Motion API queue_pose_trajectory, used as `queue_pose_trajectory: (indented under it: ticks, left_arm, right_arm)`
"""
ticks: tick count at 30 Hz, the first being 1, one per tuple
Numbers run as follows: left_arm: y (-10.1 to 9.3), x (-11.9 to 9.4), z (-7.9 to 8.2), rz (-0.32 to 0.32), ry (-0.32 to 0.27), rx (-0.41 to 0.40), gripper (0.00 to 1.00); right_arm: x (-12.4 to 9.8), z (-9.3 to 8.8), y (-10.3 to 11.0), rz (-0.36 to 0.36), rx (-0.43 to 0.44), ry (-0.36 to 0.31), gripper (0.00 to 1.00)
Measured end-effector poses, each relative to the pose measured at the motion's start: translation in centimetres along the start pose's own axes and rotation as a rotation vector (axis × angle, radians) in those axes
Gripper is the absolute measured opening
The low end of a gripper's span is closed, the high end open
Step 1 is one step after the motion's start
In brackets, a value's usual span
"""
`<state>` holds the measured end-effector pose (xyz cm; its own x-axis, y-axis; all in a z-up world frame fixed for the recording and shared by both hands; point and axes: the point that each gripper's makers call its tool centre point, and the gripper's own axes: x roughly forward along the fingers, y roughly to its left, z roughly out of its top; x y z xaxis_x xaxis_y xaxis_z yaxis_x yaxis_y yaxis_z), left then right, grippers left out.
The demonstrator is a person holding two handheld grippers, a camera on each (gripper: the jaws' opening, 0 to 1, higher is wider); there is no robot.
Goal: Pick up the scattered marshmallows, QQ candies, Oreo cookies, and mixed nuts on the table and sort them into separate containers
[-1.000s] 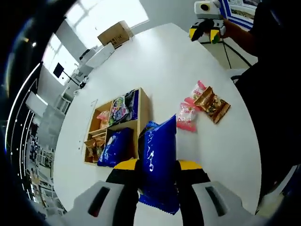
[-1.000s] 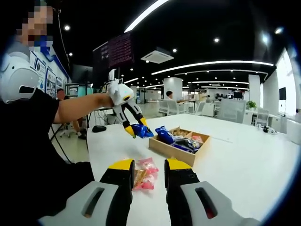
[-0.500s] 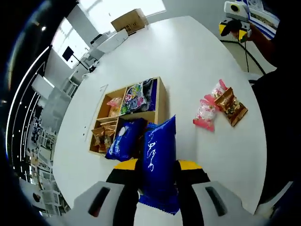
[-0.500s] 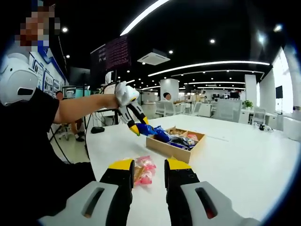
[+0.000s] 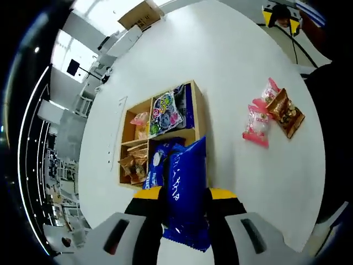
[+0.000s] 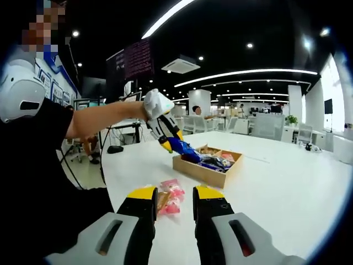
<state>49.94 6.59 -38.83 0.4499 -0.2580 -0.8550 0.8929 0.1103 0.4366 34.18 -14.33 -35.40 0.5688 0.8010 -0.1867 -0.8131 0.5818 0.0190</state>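
My left gripper (image 5: 185,194) is shut on a blue Oreo packet (image 5: 186,205), which hangs above the near edge of the wooden sorting box (image 5: 197,117). In the box lie another blue packet (image 5: 156,164), colourful QQ candy bags (image 5: 164,112), a pink bag (image 5: 140,120) and brown nut bags (image 5: 132,165). On the white table to the right lie pink marshmallow packets (image 5: 257,125) and a brown nut packet (image 5: 287,113). My right gripper (image 6: 175,206) is open and low over the table, with the pink packets (image 6: 171,199) just beyond its tips. From there the left gripper (image 6: 175,143) with the blue packet (image 6: 185,149) is over the box (image 6: 205,172).
The round white table (image 5: 231,61) has bare room beyond and around the box. A person's arm (image 6: 99,121) and dark-clothed body stand at the table's edge on the left. A cardboard carton (image 5: 142,12) and office chairs lie past the table's far side.
My left gripper has carried the blue packet closer over the box's near compartment. The right gripper has stayed in place above the pink packets.
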Motion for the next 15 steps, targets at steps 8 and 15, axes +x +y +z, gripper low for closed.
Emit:
queue_pose_trajectory:
  ticks: [8, 15]
  left_arm:
    - [1.0, 1.4, 0.0, -0.004, 0.133, 0.062, 0.34]
    - [1.7, 2.7, 0.4, 0.002, 0.191, 0.107, 0.34]
  right_arm:
    - [-0.1, -0.2, 0.1, -0.001, -0.001, 0.008, 0.22]
    - [-0.1, -0.4, 0.2, -0.003, -0.003, 0.010, 0.22]
